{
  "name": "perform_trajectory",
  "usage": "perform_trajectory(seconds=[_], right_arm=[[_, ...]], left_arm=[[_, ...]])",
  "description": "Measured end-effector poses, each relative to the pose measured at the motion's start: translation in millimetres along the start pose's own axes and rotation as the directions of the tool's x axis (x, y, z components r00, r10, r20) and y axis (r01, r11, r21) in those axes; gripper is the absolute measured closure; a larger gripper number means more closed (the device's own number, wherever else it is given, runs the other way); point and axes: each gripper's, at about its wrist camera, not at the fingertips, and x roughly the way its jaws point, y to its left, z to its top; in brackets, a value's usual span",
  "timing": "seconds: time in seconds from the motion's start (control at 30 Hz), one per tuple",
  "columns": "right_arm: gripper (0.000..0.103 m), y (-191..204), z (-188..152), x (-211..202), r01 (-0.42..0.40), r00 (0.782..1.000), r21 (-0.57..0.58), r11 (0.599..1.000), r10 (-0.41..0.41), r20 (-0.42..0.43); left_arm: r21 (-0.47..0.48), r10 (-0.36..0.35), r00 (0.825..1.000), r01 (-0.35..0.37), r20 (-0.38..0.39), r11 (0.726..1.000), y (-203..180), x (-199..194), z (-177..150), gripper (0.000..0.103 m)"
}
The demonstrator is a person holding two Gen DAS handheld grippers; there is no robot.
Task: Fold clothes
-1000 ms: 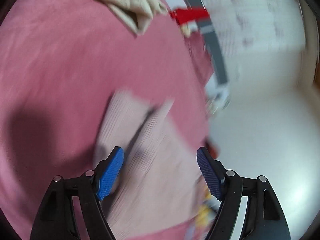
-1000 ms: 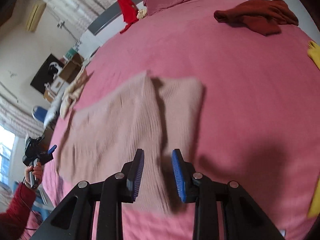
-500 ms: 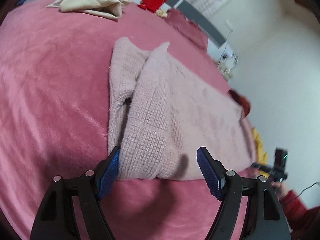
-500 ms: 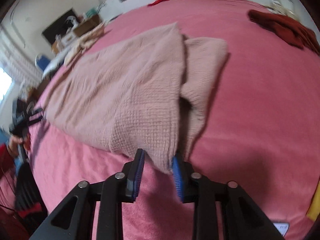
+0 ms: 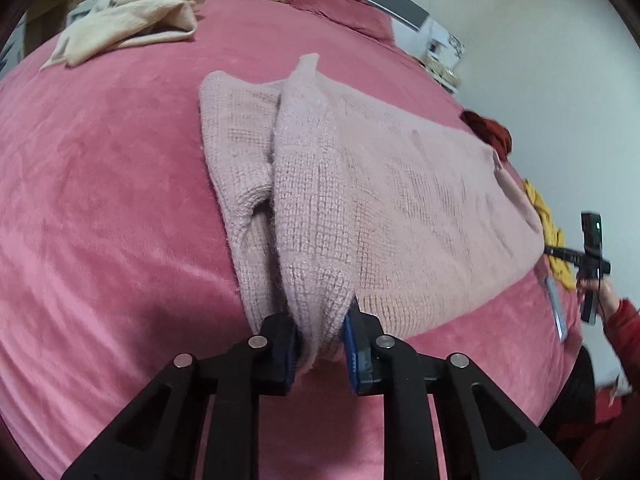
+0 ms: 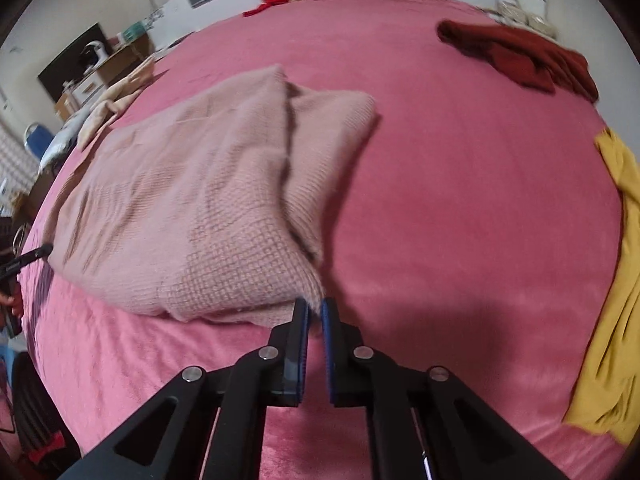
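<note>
Pale pink knit sweater [image 5: 400, 200] lies flat on the pink bed [image 5: 100, 200], body spread wide, one sleeve folded along its edge at each of my two corners. It sits near the bed's near edge, well apart from the other clothes.

Left gripper [image 5: 320, 344]: fingers closing, with a thick bunch of the hem corner between the blue pads; the knit bulges out above and below them. I judge this a real bite on the cloth, several layers deep.

Right gripper [image 6: 315, 320]: fingers drawn almost together at the other hem corner. The frayed tip of the knit reaches the fingertips, but I cannot tell whether any cloth is actually caught in the narrow gap. If it is, it is only a sliver.

Handling, as I judge it: soft, limp, open waffle weave. Light to lift but stretchy, so it will sag and lengthen between my two holds. Fuzzy surface should grip the pads well, not slippery. Nothing fragile, though loose loops could snag on a fingertip.

Where to hold: the two bottom corners, taking body and sleeve layers together so the sleeve does not drop out when raised. The right side may need a deeper bite before lifting.

Elsewhere on the bed: cream garment [image 5: 128, 24] far left, dark red garment [image 6: 520, 60] and yellow garment [image 6: 616, 280] to the right. All clear of the fold path.
</note>
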Motion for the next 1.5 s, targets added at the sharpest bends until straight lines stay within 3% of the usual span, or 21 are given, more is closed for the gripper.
perform_trajectory(seconds=[0.1, 0.17, 0.23, 0.3, 0.37, 0.47, 0.6, 0.7, 0.77, 0.83, 0.9, 0.97, 1.1, 1.17, 1.27, 1.37, 1.4, 1.43, 1.5], right_arm=[[0.102, -5.6, 0.3, 2.0, 0.076, 0.997, 0.037, 0.996, -0.076, 0.009], [0.101, -23.4, -2.9, 4.7, 0.072, 0.997, 0.122, 0.99, -0.072, -0.008], [0.091, -32.8, -8.3, -0.3, -0.037, 0.999, 0.195, 0.98, 0.03, 0.039], [0.077, -34.6, -15.0, -8.8, -0.19, 0.981, 0.255, 0.948, 0.17, 0.099], [0.077, -22.9, -19.0, -14.7, -0.233, 0.971, 0.241, 0.942, 0.213, 0.108], [0.077, 8.2, -16.9, -8.6, -0.171, 0.984, 0.101, 0.98, 0.165, 0.063], [0.077, 30.3, -10.4, 14.8, -0.06, 0.998, -0.026, 0.998, 0.06, -0.011], [0.078, 39.6, -7.6, 21.0, -0.015, 1.0, -0.086, 0.996, 0.016, 0.004], [0.086, 40.7, -4.3, 22.9, 0.018, 1.0, -0.097, 0.995, -0.017, 0.012], [0.096, 31.6, -3.1, 23.8, 0.026, 1.0, -0.071, 0.997, -0.026, 0.001], [0.099, 23.2, -1.7, 21.2, 0.025, 1.0, -0.053, 0.998, -0.025, 0.001], [0.099, 18.0, 0.1, 15.6, 0.032, 0.999, -0.048, 0.998, -0.032, 0.012], [0.103, 13.9, 1.7, -1.4, 0.126, 0.99, -0.067, 0.99, -0.121, 0.068], [0.103, 9.7, -3.4, -4.0, 0.178, 0.982, -0.042, 0.983, -0.175, 0.077], [0.103, -14.4, -16.8, -1.0, 0.081, 0.995, 0.039, 0.996, -0.083, 0.046], [0.093, -13.9, -24.8, -2.8, -0.002, 0.999, 0.095, 0.995, -0.003, 0.053], [0.084, -13.6, -26.1, -7.5, -0.009, 0.997, 0.114, 0.993, 0.0, 0.083], [0.082, -13.5, -27.7, -12.8, -0.007, 0.994, 0.139, 0.99, -0.008, 0.113], [0.082, -15.9, -29.2, -21.8, -0.048, 0.982, 0.172, 0.984, 0.015, 0.188]], left_arm=[[0.021, 0.07, 0.998, -0.07, 0.001, 0.997, 7.6, -6.1, -0.9, 0.083], [0.017, 0.127, 0.992, -0.127, -0.011, 0.992, 14.5, -4.8, -1.8, 0.081], [-0.035, 0.075, 0.997, -0.074, 0.028, 0.997, 17.3, -11.1, -5.0, 0.081], [-0.087, -0.003, 0.998, 0.009, 0.065, 0.996, 18.8, -16.3, -9.8, 0.081], [-0.116, -0.056, 0.995, 0.066, 0.083, 0.991, 20.2, -18.5, -18.8, 0.074], [-0.116, -0.095, 0.992, 0.104, 0.084, 0.988, 21.5, -21.1, -35.2, 0.064], [-0.086, -0.067, 0.991, 0.077, 0.115, 0.993, 20.6, -27.3, -45.9, 0.064], [-0.025, -0.001, 0.995, 0.004, 0.104, 1.0, 16.2, -22.7, -44.0, 0.064], [0.082, 0.063, 0.996, -0.068, 0.068, 0.994, 2.1, -13.2, -40.0, 0.064], [0.197, 0.121, 0.992, -0.127, 0.046, 0.972, -9.5, -12.1, -39.1, 0.066], [0.301, 0.175, 0.984, -0.173, 0.022, 0.938, -20.3, -11.5, -38.3, 0.07], [0.334, 0.204, 0.979, -0.195, 0.006, 0.922, -21.4, -11.5, -35.9, 0.074], [0.382, 0.281, 0.96, -0.265, 0.014, 0.886, -26.0, -10.2, -30.1, 0.08], [0.367, 0.336, 0.942, -0.319, 0.018, 0.874, -19.4, -7.4, -29.9, 0.08], [0.269, 0.343, 0.939, -0.336, 0.023, 0.903, -1.6, -15.0, -38.6, 0.081], [0.211, 0.311, 0.95, -0.313, 0.043, 0.926, 4.6, -36.5, -50.7, 0.08], [0.185, 0.346, 0.937, -0.348, 0.042, 0.919, 7.1, -43.6, -53.9, 0.08], [0.157, 0.4, 0.916, -0.4, 0.036, 0.903, 10.0, -50.4, -56.7, 0.08], [0.037, 0.416, 0.905, -0.42, 0.087, 0.907, 9.8, -69.1, -54.9, 0.08]])
